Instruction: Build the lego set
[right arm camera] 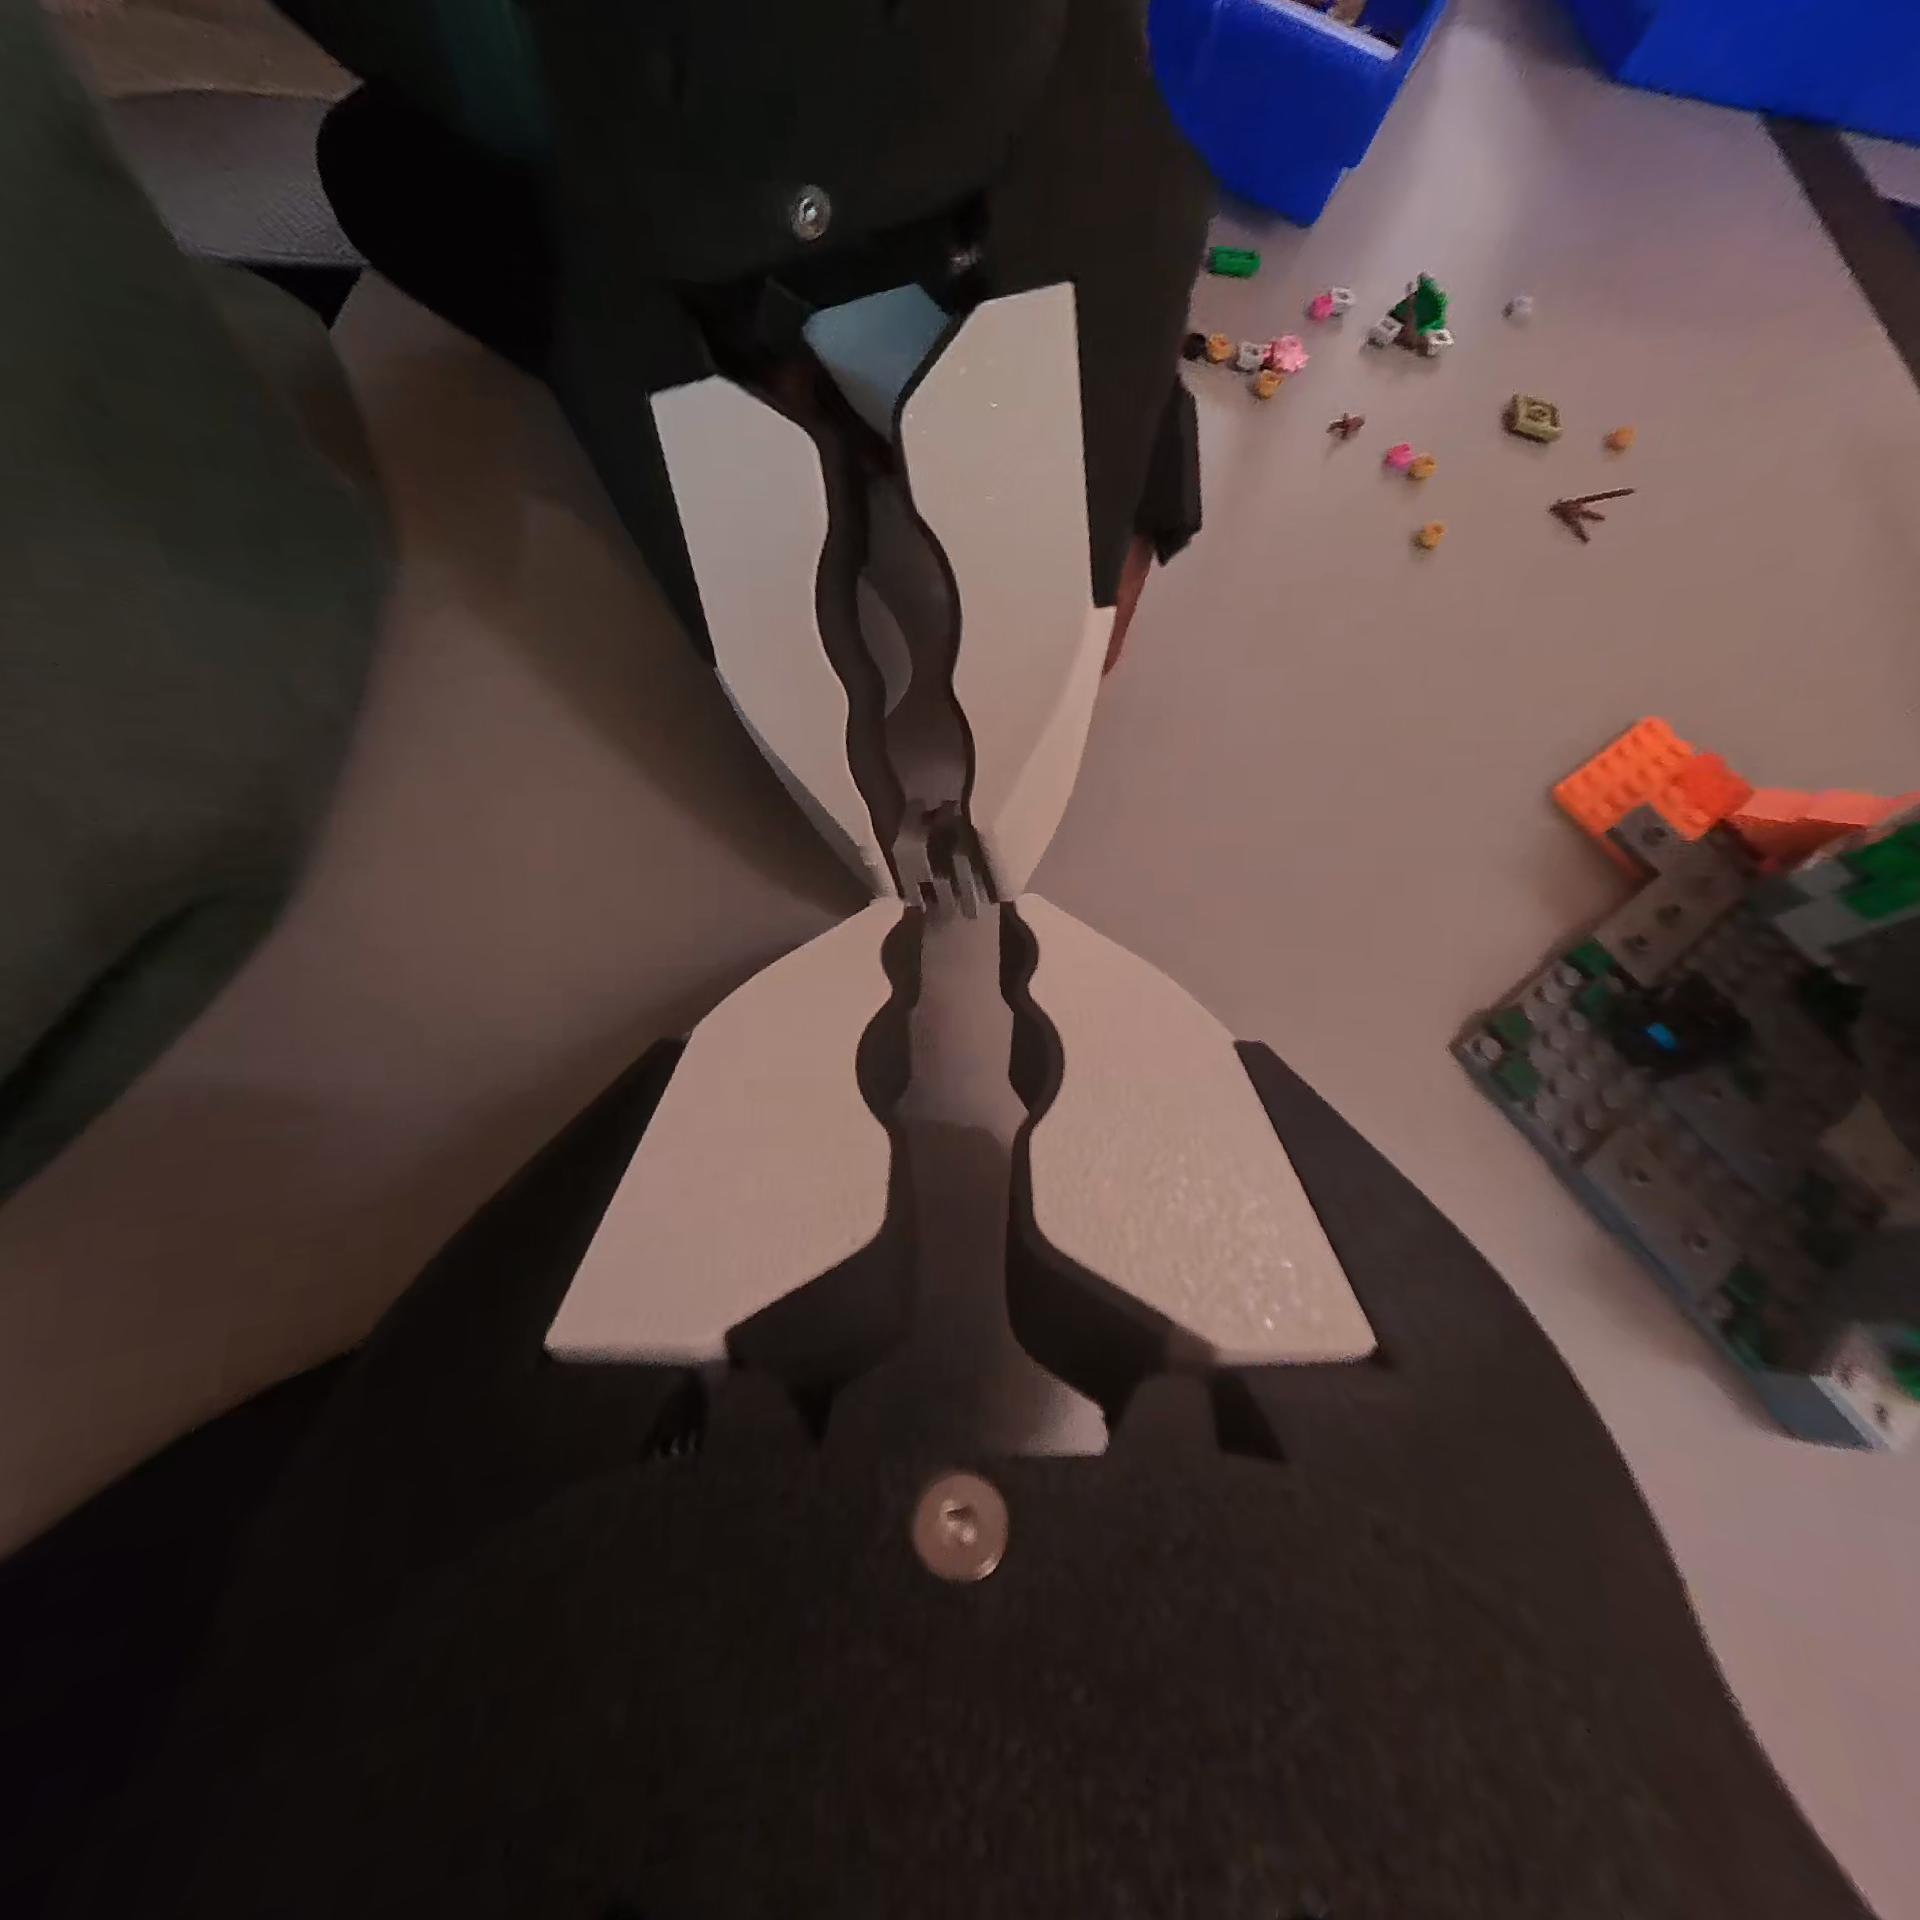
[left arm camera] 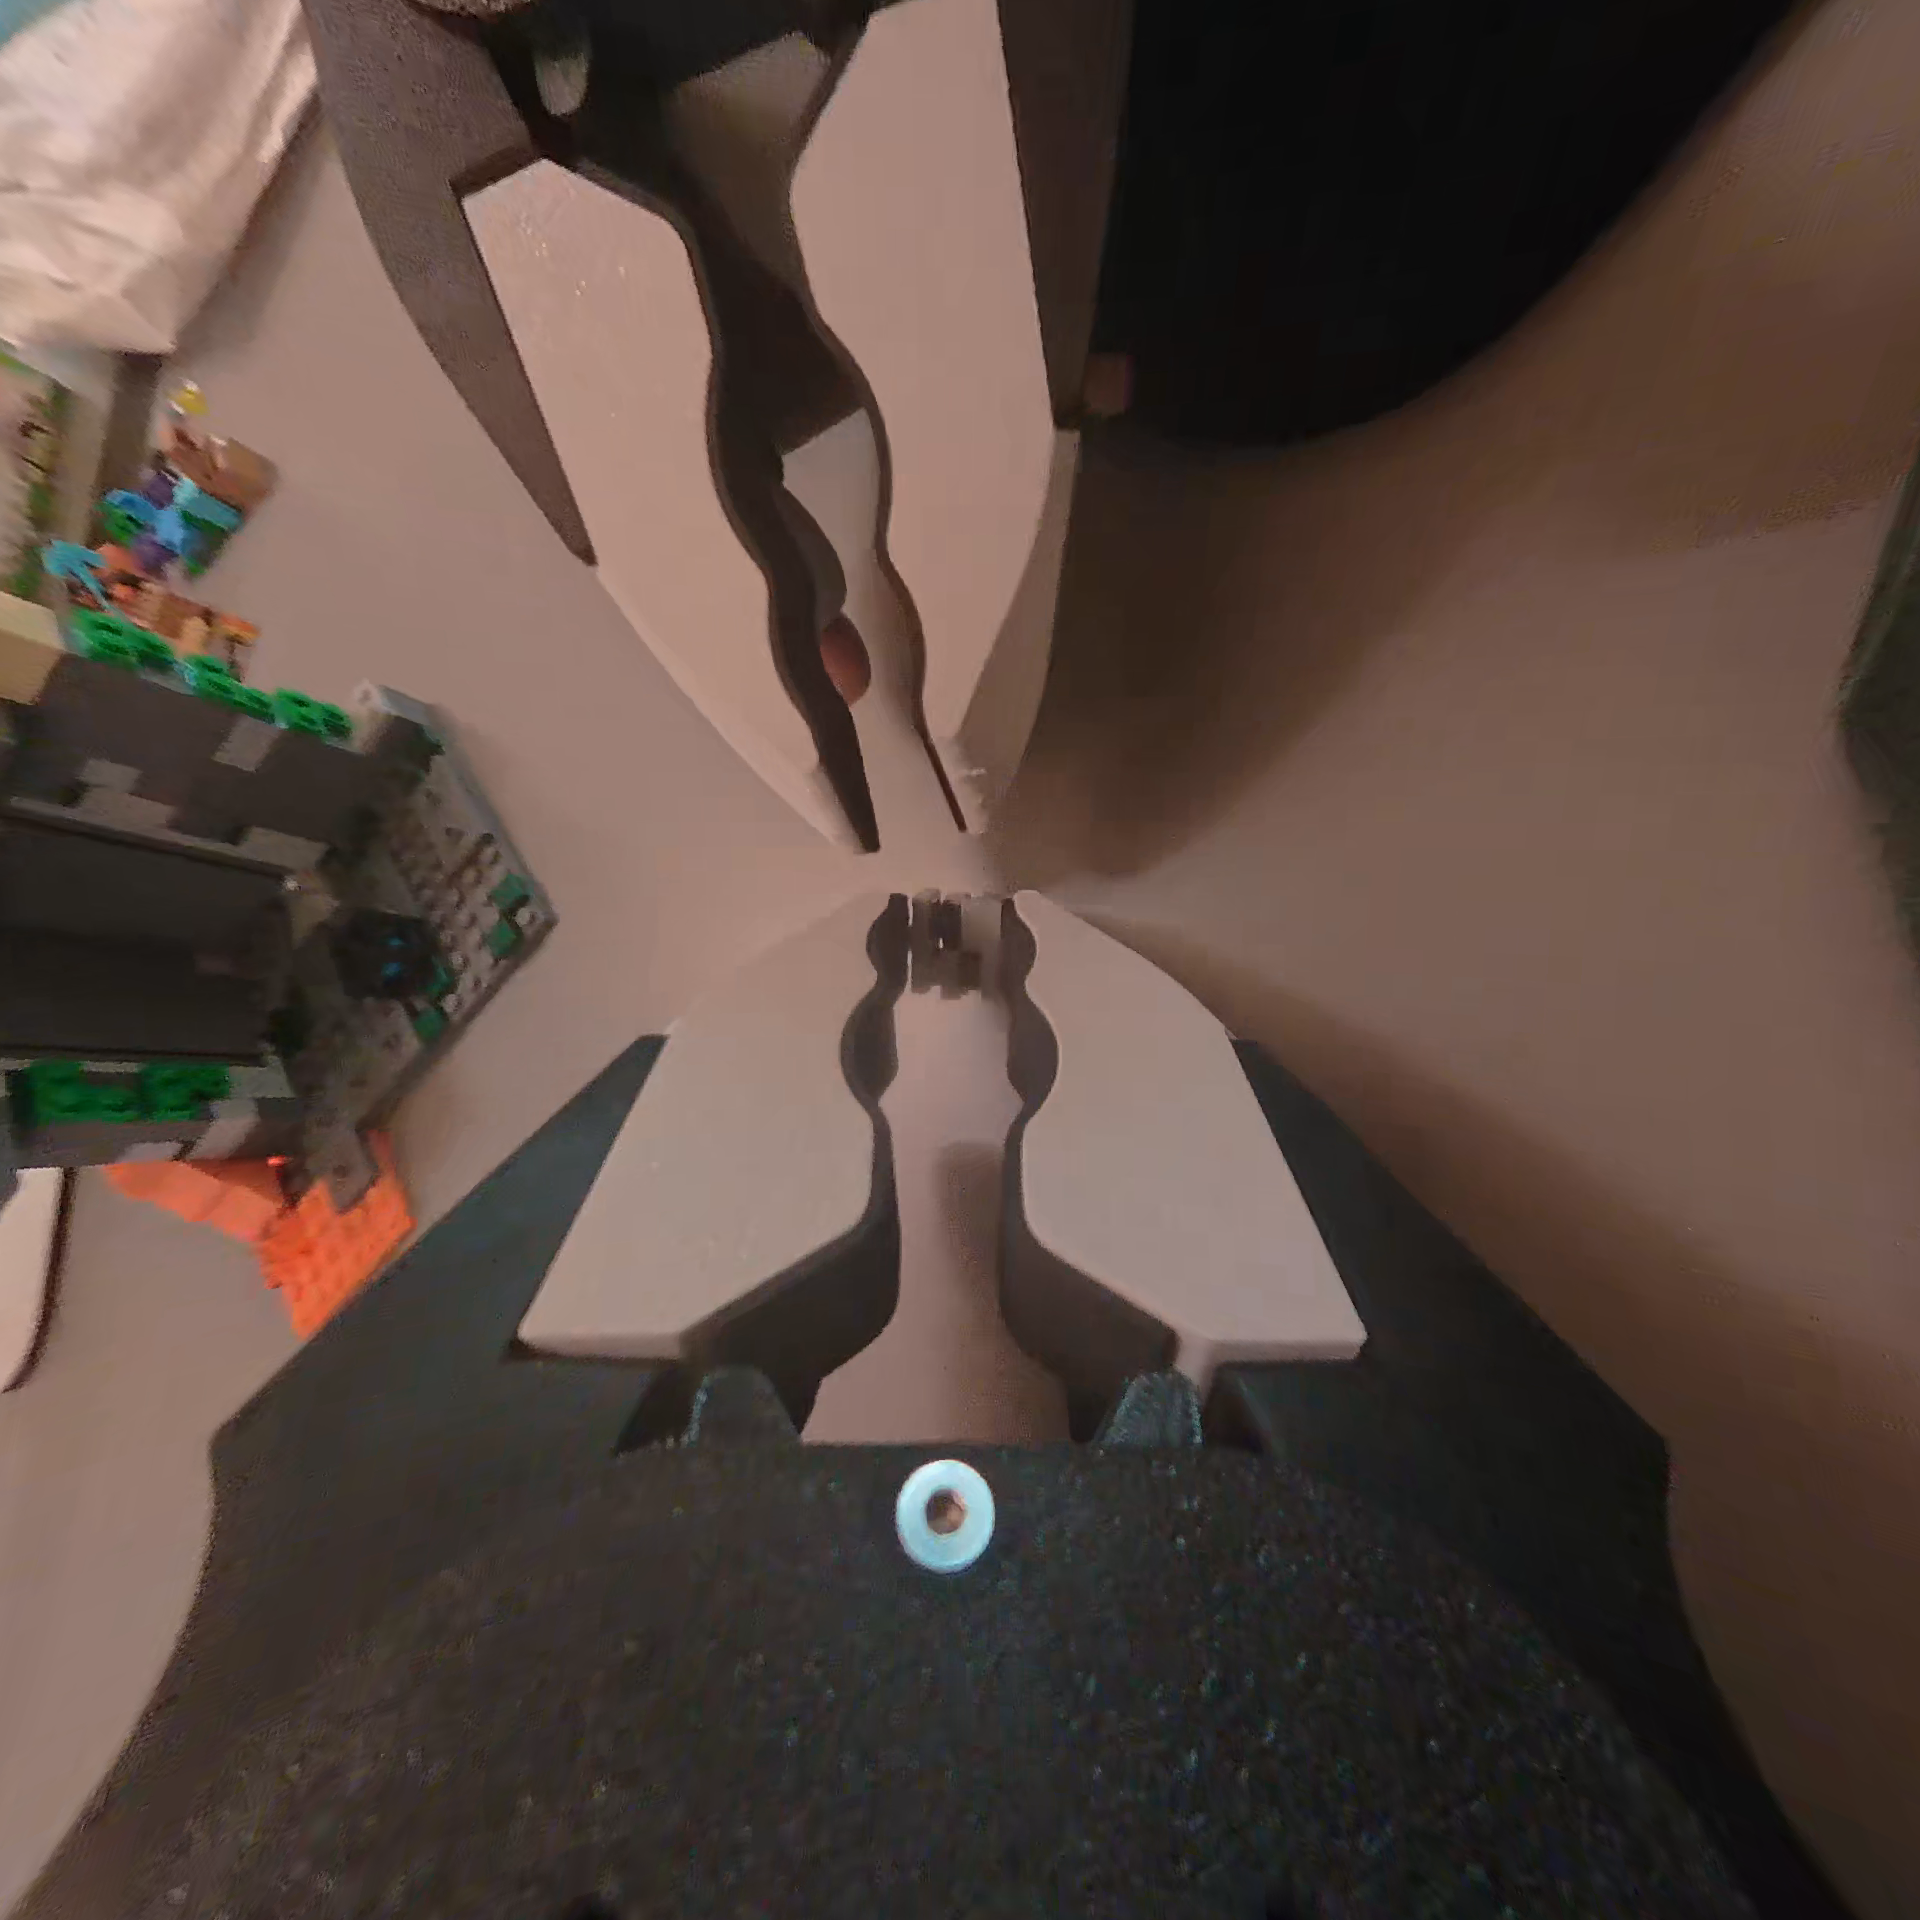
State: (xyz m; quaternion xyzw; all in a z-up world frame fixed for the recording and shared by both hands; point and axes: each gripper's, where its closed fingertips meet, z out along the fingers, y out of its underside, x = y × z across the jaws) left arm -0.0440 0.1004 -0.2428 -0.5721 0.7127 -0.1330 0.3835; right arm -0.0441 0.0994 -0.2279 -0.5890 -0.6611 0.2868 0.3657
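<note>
My two grippers face each other tip to tip above the pale table. My left gripper is shut on a small dark grey lego piece. The right wrist view shows that piece in the far gripper's tips. My right gripper has its jaws a narrow gap apart with nothing seen between them. Its tips sit right at the end of the piece; in the left wrist view a sliver of table shows between them. The grey, green and orange lego build stands at the left, and in the right wrist view at the right.
Loose small lego pieces lie scattered at the far right, below blue bins. Colourful small builds stand behind the main build. A dark green sleeve fills the left. A large dark object sits at the top right. The grippers are tip to tip, or close to it.
</note>
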